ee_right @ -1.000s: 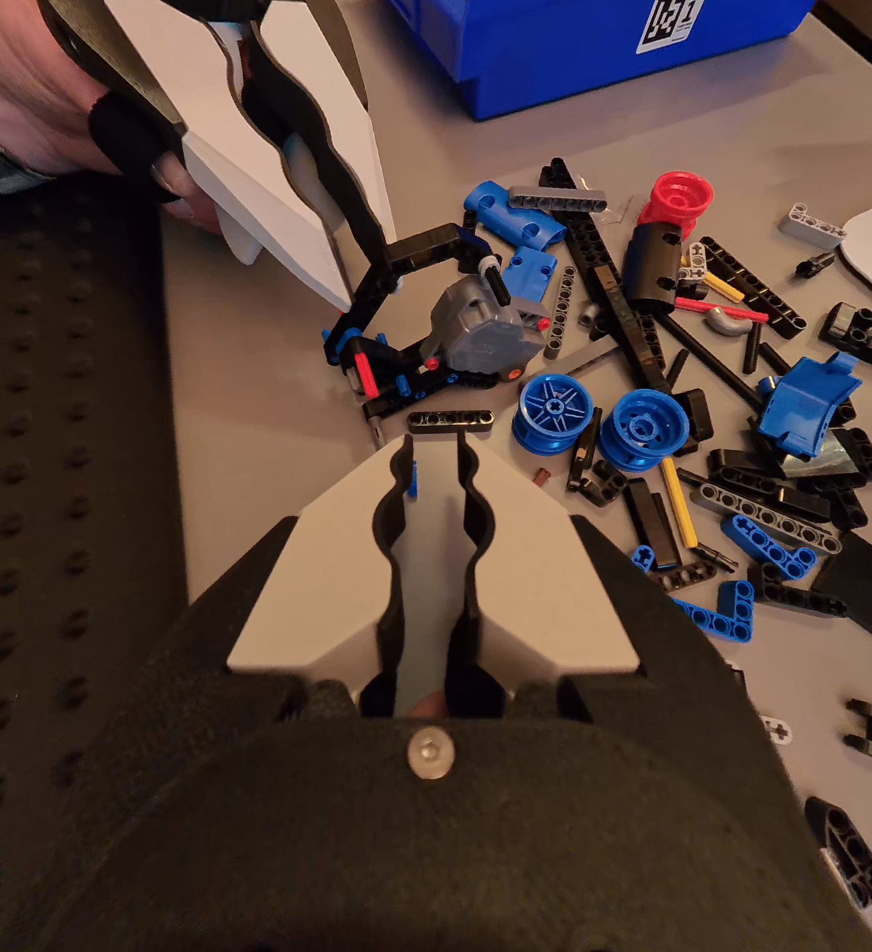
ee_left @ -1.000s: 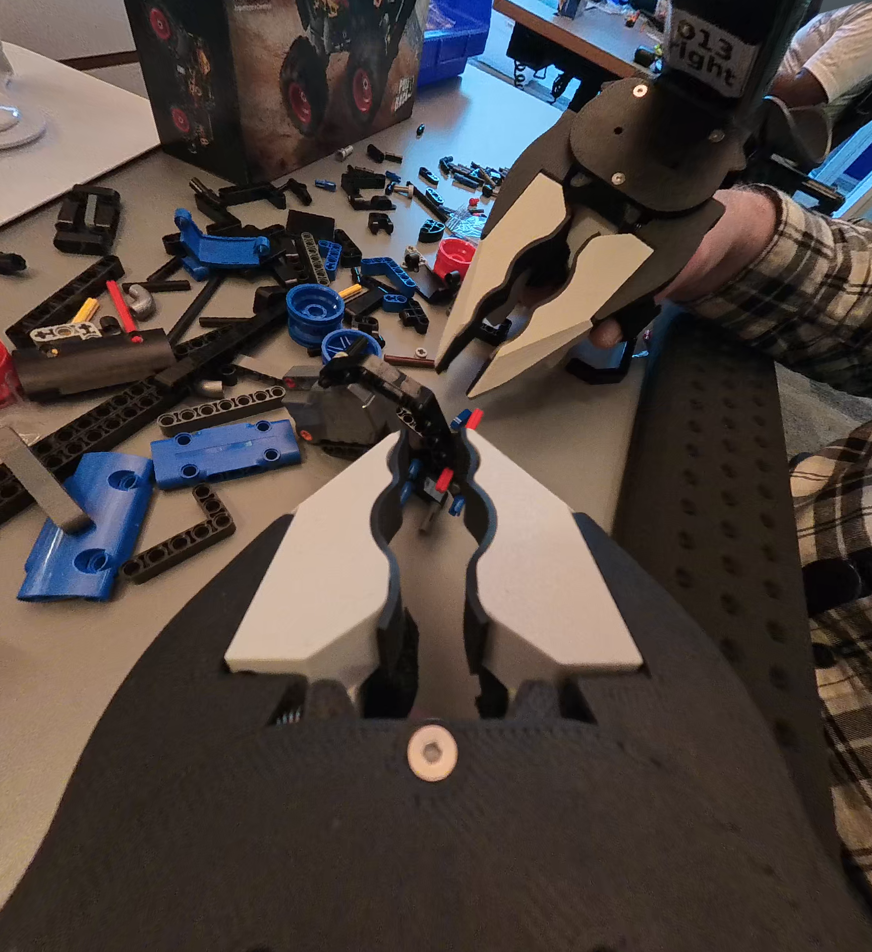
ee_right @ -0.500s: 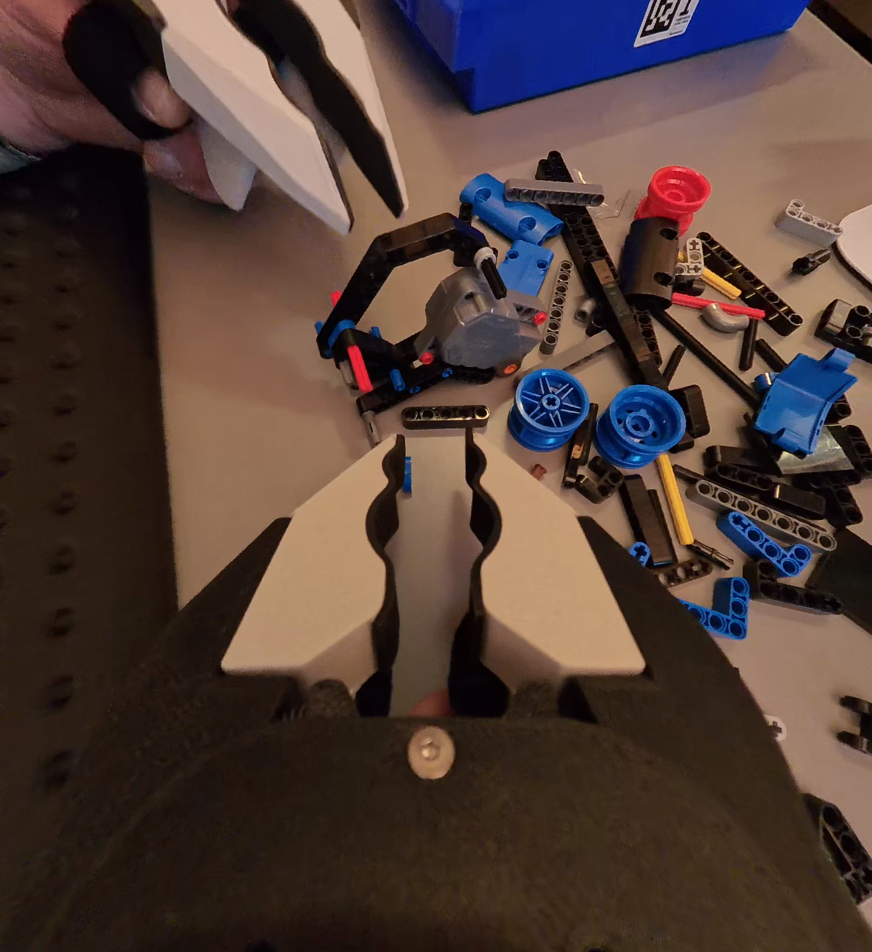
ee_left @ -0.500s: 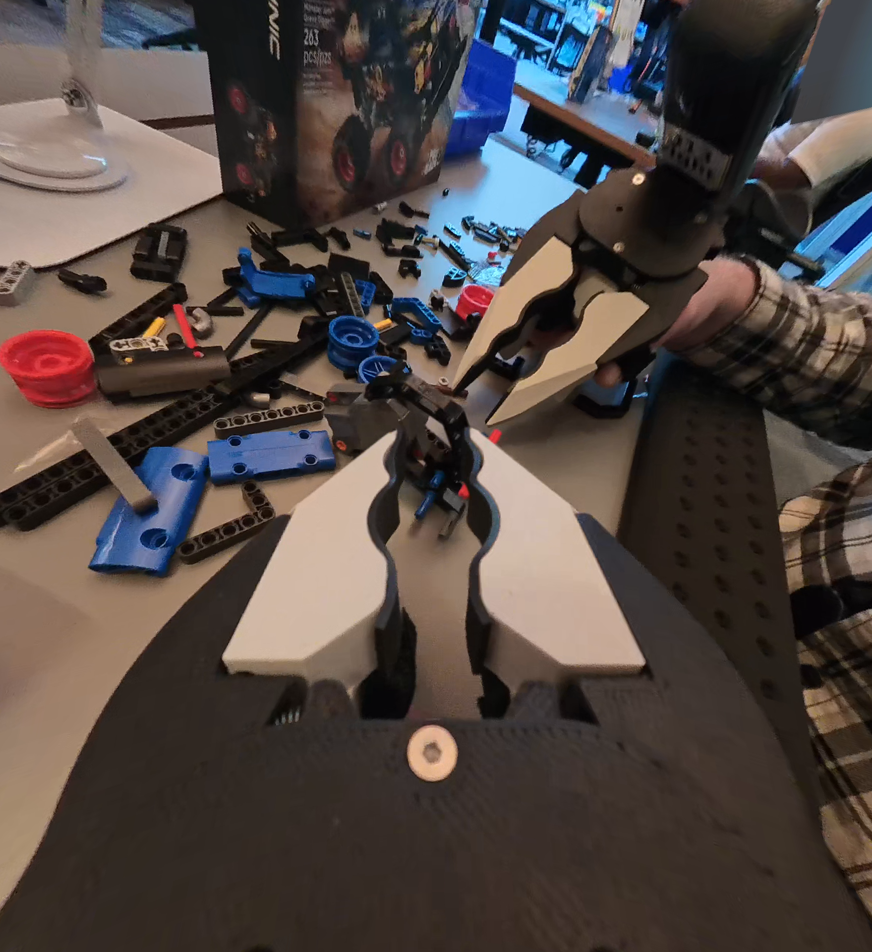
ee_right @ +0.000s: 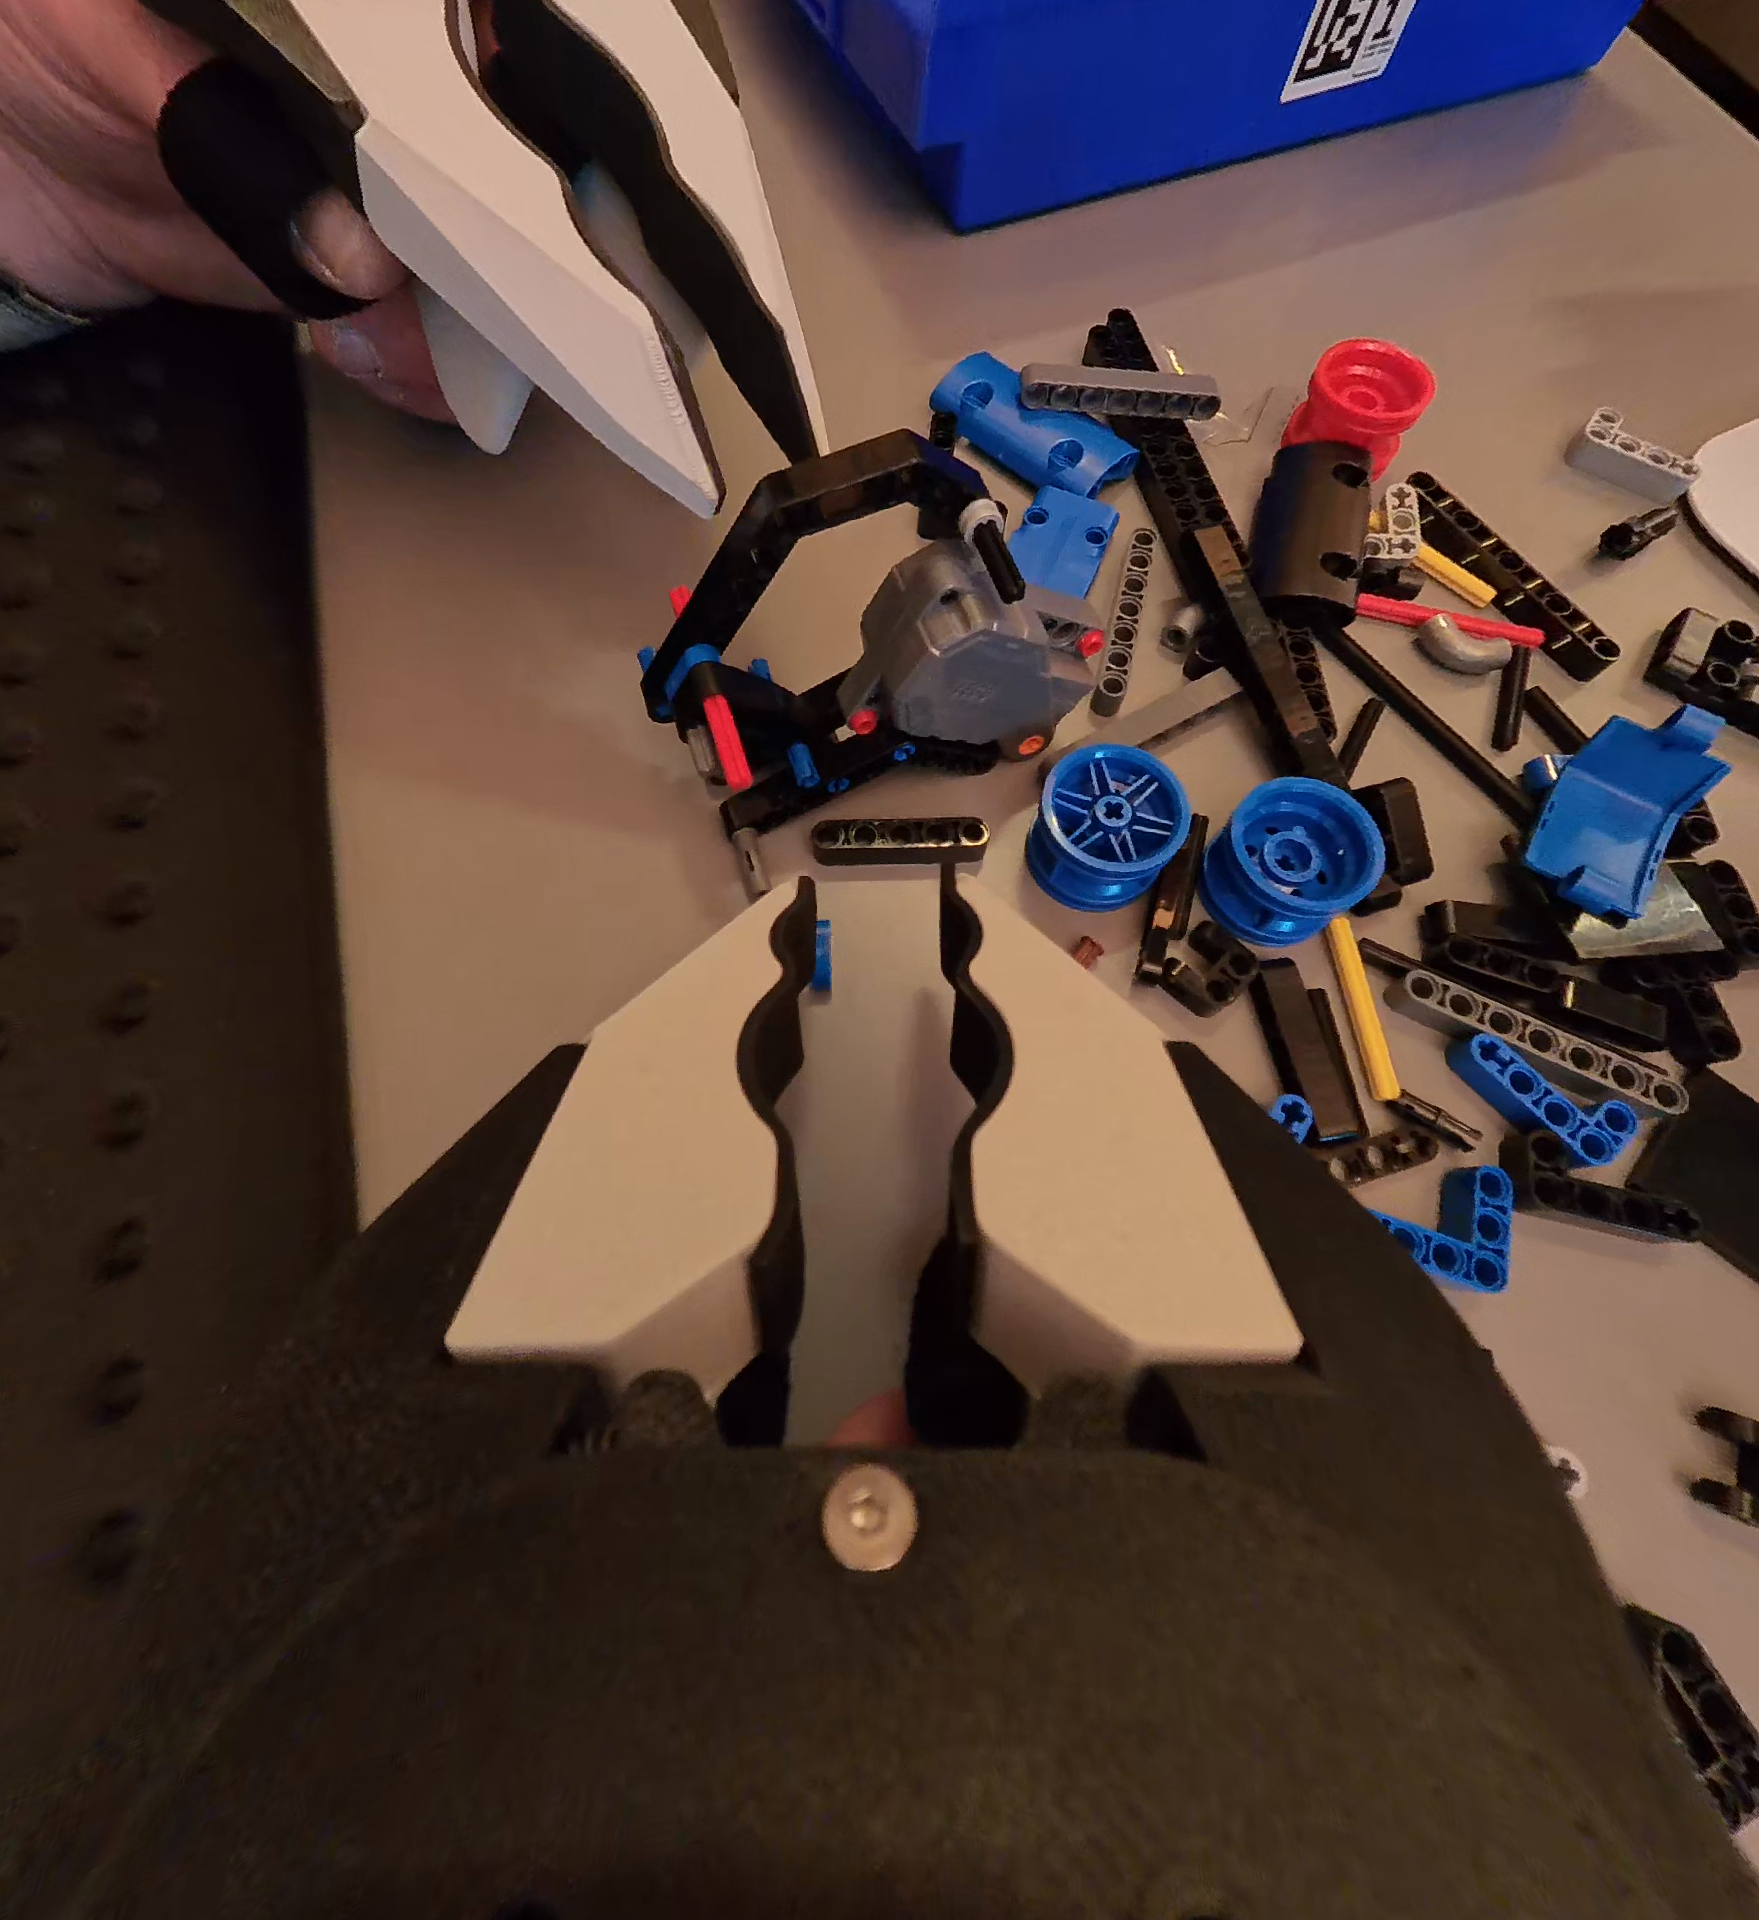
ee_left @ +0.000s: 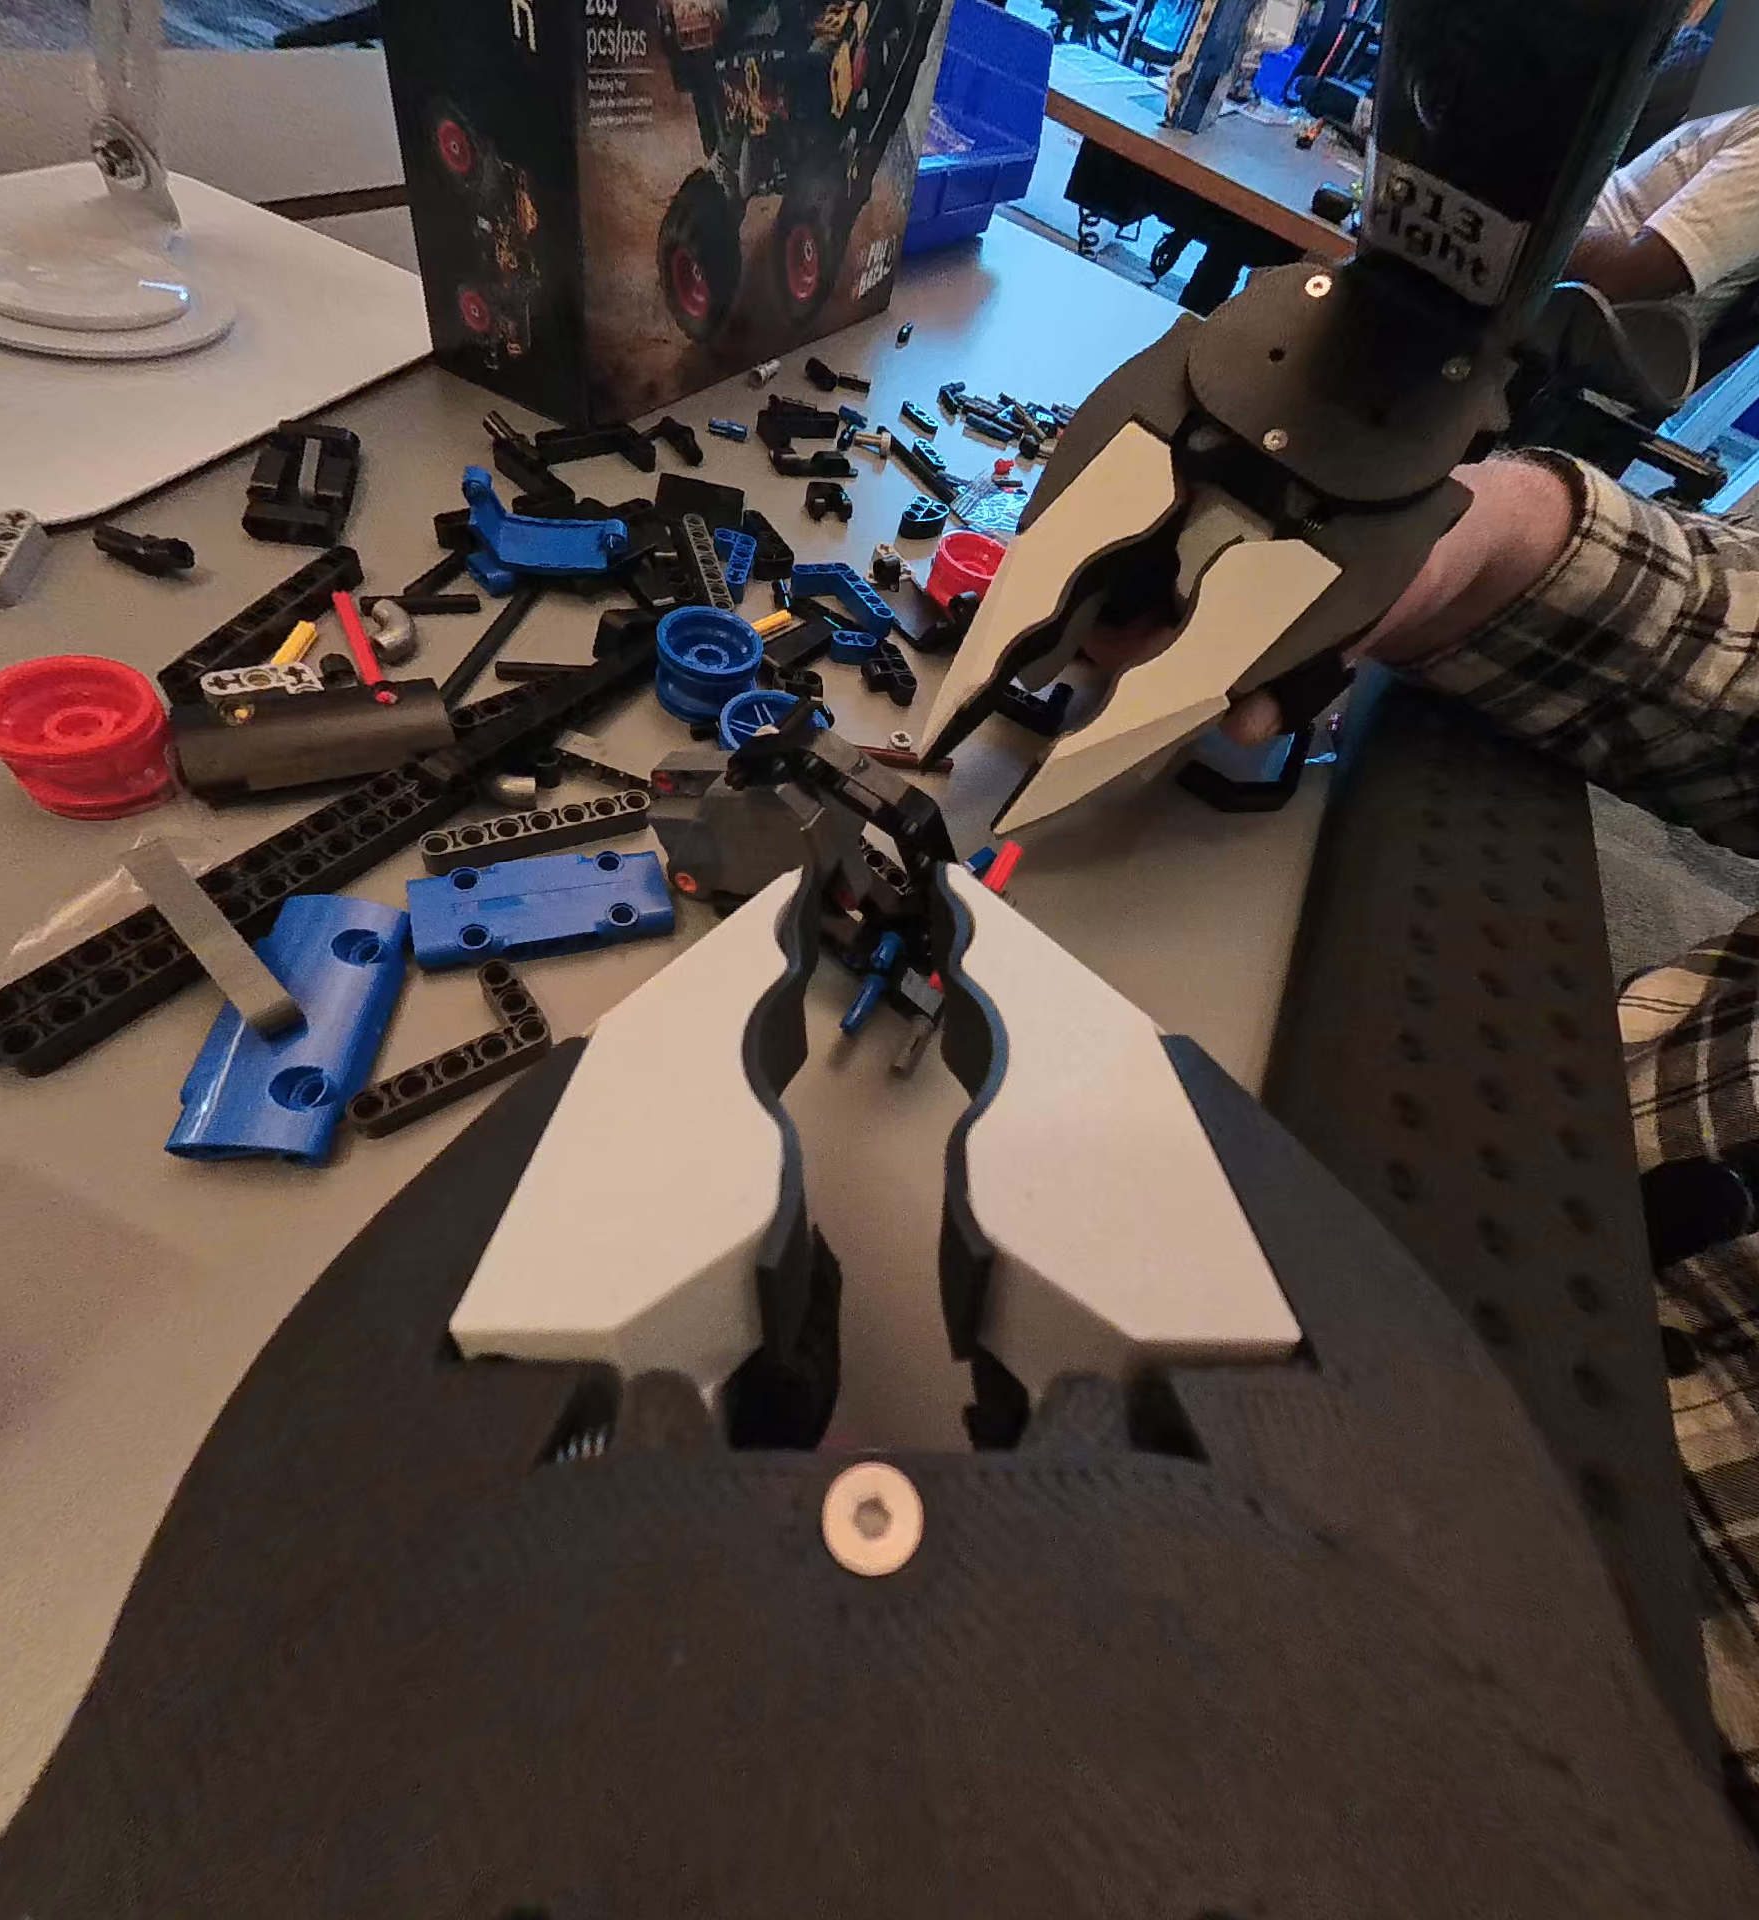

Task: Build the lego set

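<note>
Lego assembly [ee_left: 833, 831] lies just beyond left claw [ee_left: 873, 883].

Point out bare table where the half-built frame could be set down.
Bare: the strip between the black perforated mat and the half-built frame, by the right gripper. Crowded: right of the blue wheels, loose parts everywhere.

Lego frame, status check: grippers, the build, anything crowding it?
Left gripper open, fingers either side of the half-built frame. Right gripper open, a small blue pin at its left finger. Frame on the table; short black beam and blue wheels close by.
</note>
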`<state>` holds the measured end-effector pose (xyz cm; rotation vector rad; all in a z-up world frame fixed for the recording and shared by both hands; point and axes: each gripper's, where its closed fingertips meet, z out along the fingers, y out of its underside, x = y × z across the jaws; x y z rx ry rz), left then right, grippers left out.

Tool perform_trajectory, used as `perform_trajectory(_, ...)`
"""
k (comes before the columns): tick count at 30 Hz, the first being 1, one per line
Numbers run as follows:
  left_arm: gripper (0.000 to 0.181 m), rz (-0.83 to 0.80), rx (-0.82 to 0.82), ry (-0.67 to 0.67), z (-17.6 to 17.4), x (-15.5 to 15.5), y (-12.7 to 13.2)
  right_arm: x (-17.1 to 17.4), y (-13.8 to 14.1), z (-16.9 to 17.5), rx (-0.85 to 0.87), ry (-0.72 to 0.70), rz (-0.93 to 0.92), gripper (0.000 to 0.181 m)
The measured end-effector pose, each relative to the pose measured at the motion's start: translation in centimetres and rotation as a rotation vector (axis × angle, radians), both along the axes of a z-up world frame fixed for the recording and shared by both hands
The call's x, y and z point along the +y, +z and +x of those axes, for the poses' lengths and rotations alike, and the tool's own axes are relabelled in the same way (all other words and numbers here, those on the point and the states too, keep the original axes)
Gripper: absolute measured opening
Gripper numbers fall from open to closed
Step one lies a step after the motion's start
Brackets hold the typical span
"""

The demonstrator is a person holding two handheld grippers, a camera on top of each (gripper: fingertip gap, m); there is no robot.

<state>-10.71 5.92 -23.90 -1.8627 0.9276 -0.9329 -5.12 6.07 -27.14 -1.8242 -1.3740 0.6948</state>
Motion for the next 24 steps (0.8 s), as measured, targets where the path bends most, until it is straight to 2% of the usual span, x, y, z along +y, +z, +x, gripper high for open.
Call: perform_trajectory(24, 0.018, 0.009, 0.017, -0.002, 0.10, -0.02, -0.22, -0.17, 0.09, -0.04, 0.006, 0.011, 0.007, 0.022)
